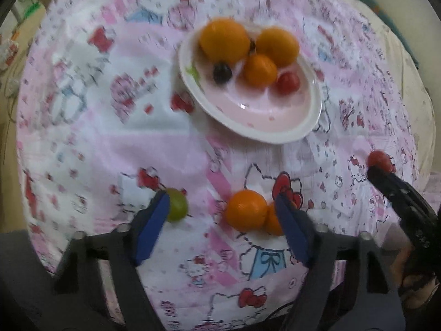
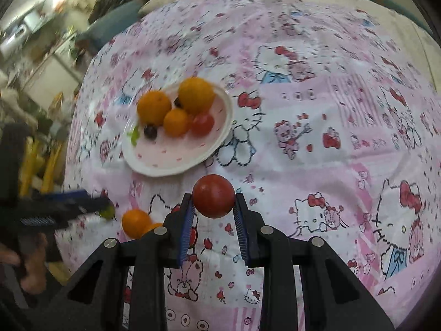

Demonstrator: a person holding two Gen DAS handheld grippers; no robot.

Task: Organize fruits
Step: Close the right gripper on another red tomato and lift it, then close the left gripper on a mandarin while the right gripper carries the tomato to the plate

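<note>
Farthest left in my left wrist view sits the green grape (image 1: pixel 176 208), touching the inner face of my left gripper's (image 1: pixel 220 215) left finger; the jaws stand wide apart and grip nothing. Between those fingers lie two oranges (image 1: pixel 246 210) pressed against each other on the cloth (image 1: pixel 96 138), the nearer one half hidden behind the right finger. All three are still loose, so I judge them as work left.

Further back and to the right is the plate (image 1: pixel 275 135), already carrying three oranges, a red fruit and a dark berry (a second dark one seems tucked between the big oranges, too blurred to be sure). That part I count as done.

On the right, my right gripper (image 2: pixel 213 200) is clamped on the red fruit (image 2: pixel 213 195), pinched at its sides by both pads, just short of the plate's near rim. I reckon the sorting is past halfway: this one to drop, then the grape and two oranges.
</note>
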